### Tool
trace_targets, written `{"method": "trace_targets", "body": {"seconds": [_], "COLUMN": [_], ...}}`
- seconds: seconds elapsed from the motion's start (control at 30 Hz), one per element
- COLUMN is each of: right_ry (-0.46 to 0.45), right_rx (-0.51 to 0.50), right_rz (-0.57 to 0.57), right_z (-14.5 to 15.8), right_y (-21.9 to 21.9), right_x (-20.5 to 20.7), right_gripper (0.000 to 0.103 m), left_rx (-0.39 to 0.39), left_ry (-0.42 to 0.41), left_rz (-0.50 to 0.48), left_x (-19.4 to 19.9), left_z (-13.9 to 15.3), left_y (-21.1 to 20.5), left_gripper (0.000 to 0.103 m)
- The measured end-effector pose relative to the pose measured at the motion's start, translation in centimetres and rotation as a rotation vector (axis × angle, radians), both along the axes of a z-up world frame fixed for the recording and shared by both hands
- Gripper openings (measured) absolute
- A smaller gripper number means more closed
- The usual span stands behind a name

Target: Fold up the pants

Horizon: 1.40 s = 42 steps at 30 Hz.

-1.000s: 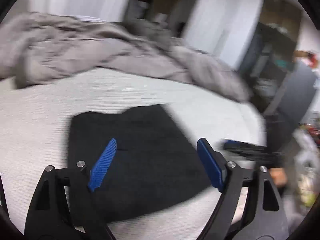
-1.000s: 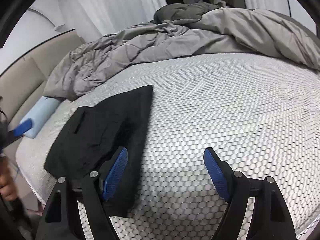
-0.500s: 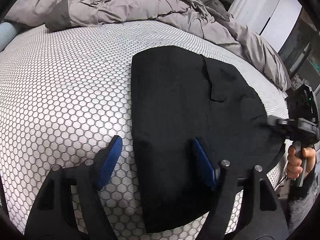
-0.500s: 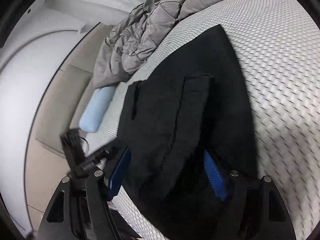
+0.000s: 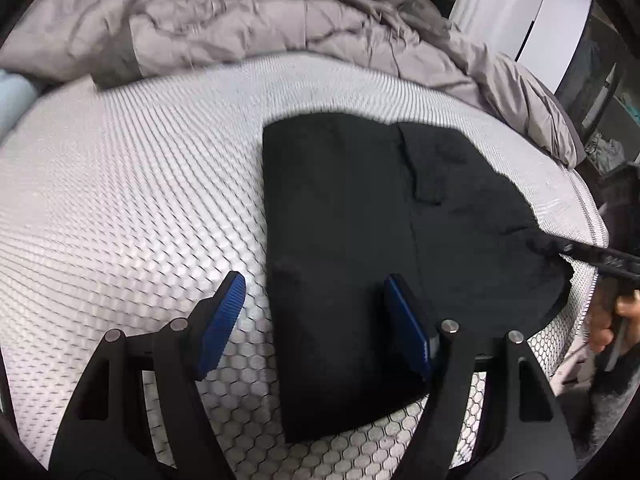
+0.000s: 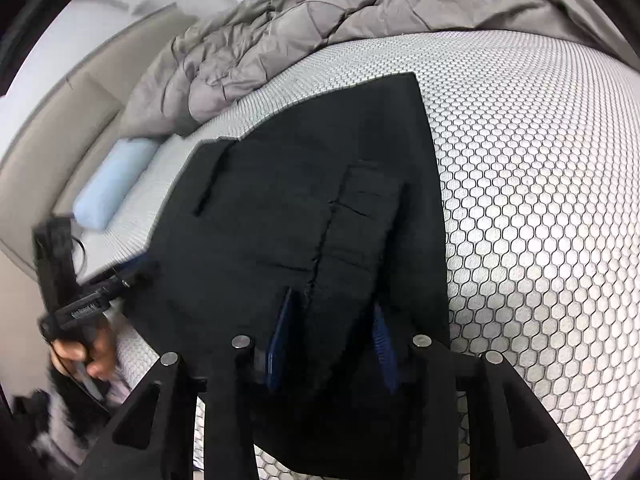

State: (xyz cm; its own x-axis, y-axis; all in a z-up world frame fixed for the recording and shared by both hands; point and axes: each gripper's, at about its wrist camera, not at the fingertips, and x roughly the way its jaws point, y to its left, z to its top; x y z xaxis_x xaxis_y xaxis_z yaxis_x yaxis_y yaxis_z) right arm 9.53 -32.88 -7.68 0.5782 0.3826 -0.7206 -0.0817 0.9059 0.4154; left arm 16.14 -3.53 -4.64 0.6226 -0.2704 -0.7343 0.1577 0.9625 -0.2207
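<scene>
Black folded pants (image 5: 372,216) lie on the white honeycomb mattress (image 5: 120,200); they also show in the right wrist view (image 6: 304,208). My left gripper (image 5: 316,320) is open, straddling the near left edge of the pants, one blue pad over the mattress and one over the cloth. My right gripper (image 6: 332,340) has its blue pads narrowed around a raised fold at the near edge of the pants. In the left wrist view the right gripper (image 5: 580,256) touches the far right edge of the pants.
A rumpled grey duvet (image 5: 240,28) is heaped along the far side of the bed. A light blue pillow (image 6: 112,180) lies by the beige headboard (image 6: 60,112). The mattress edge (image 5: 592,216) runs close to the pants on the right.
Both grippers have come down to the pants from further off. The right gripper's pads have closed in around a fold of the cloth; the left gripper stays open at the edge.
</scene>
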Motion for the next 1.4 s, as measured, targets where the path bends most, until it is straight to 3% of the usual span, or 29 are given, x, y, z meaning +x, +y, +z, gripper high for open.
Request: {"method": "trace_targets", "body": {"seconds": [0.1,0.2,0.27,0.37,0.47,0.53,0.7,0.8,0.93,1.0,1.07,1.1,1.17,1.2,1.3,1.4], "right_ry": [-0.13,-0.221,-0.209,-0.119,-0.142,-0.136,-0.147,-0.194,-0.12,-0.079,-0.1,-0.102,-0.099,-0.107,-0.163,-0.181], "right_rx": [-0.088,-0.138,-0.152,-0.256,-0.496,-0.549,-0.493,-0.356,-0.321,-0.415,-0.572,-0.579,-0.484,-0.497,-0.5,-0.444], "right_rz": [-0.05,0.023,0.129,0.251,0.24,0.195,0.144,0.148,0.216,0.225,0.159,0.141,0.141,0.146,0.174,0.199], "right_z": [3.0,4.4,3.6,0.4,-1.2,-0.4,1.4,2.6,0.6,-1.1,-0.9,-0.6,0.0,0.3,1.7,2.9], "right_y": [-0.2,2.6,6.1,11.0,11.5,9.9,7.7,8.8,12.3,12.7,11.4,10.5,8.6,8.6,10.2,12.4], "right_x": [-2.7,-4.0,-2.7,-0.4,-1.1,-2.3,-3.8,-2.4,2.2,3.0,2.0,1.6,0.8,0.6,0.2,2.7], "right_gripper": [0.046,0.046,0.046,0.046,0.044,0.044,0.046,0.047,0.047,0.047,0.047,0.045,0.045,0.045,0.047,0.05], "left_rx": [0.039,0.088,0.099,0.112,0.102,0.109,0.146,0.118,0.087,0.06,0.096,0.101,0.097,0.115,0.102,0.099], "left_ry": [-0.123,-0.131,-0.07,-0.054,-0.044,-0.055,-0.074,-0.133,-0.016,-0.03,-0.036,-0.032,-0.018,-0.017,-0.104,-0.096], "left_rz": [-0.055,-0.261,-0.368,-0.425,-0.415,-0.409,-0.382,-0.377,-0.385,-0.391,-0.357,-0.342,-0.32,-0.314,-0.322,-0.294], "left_x": [-1.5,-0.8,0.0,0.4,0.0,-0.6,-1.2,-0.5,3.4,3.1,2.6,2.5,2.1,1.9,2.2,5.2], "left_z": [2.0,1.2,-0.5,-1.9,-2.1,-2.2,-0.8,0.9,-1.9,-2.0,-1.8,-2.0,-1.7,-1.3,1.1,1.6], "left_y": [-1.5,-6.2,-8.2,-8.4,-6.6,-5.7,-5.0,-5.4,-5.9,-4.7,-3.7,-3.4,-2.7,-2.7,-3.5,-4.8], "left_gripper": [0.071,0.069,0.058,0.058,0.057,0.057,0.057,0.057,0.057,0.057,0.057,0.058,0.058,0.058,0.057,0.058]}}
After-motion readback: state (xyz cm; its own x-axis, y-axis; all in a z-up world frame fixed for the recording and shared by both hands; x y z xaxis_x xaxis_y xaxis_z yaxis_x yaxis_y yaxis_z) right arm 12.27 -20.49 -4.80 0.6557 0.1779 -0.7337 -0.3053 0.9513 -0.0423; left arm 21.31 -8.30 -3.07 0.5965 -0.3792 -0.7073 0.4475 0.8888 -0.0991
